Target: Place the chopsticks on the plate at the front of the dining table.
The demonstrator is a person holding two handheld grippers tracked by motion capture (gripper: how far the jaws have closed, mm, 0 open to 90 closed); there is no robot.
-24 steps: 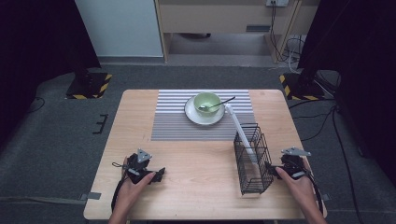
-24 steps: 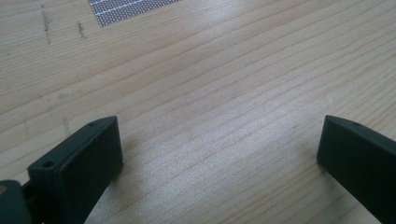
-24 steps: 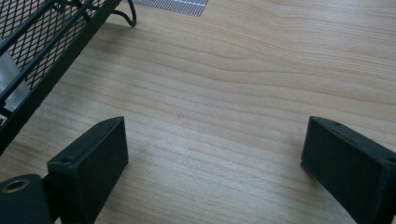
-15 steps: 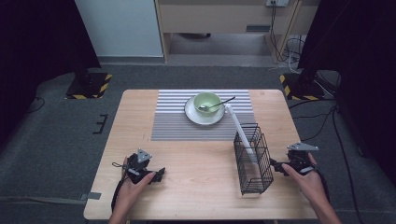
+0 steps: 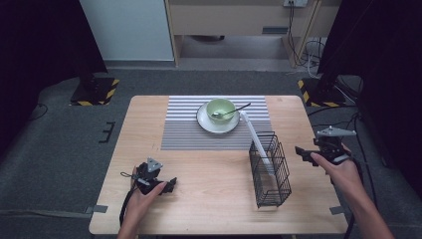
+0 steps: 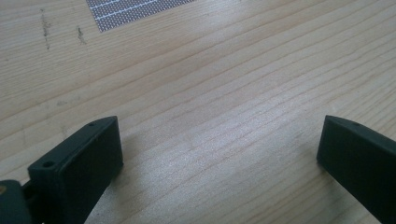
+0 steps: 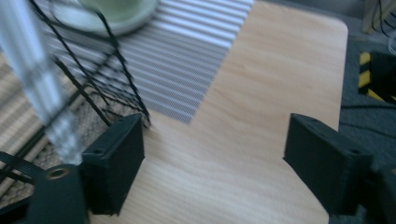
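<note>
High view: the white utensil (image 5: 259,144) already leans in the wire basket (image 5: 269,169) at lower right, so little seems left; right gripper (image 5: 311,155) and left gripper (image 5: 166,185) gape wide (both empty).

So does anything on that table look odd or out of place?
Only slightly: a white tool leans askew in the wire basket, its top poking out over the rim toward the bowl. A spoon rests in the bowl. Nothing looks spilled or broken.
</note>
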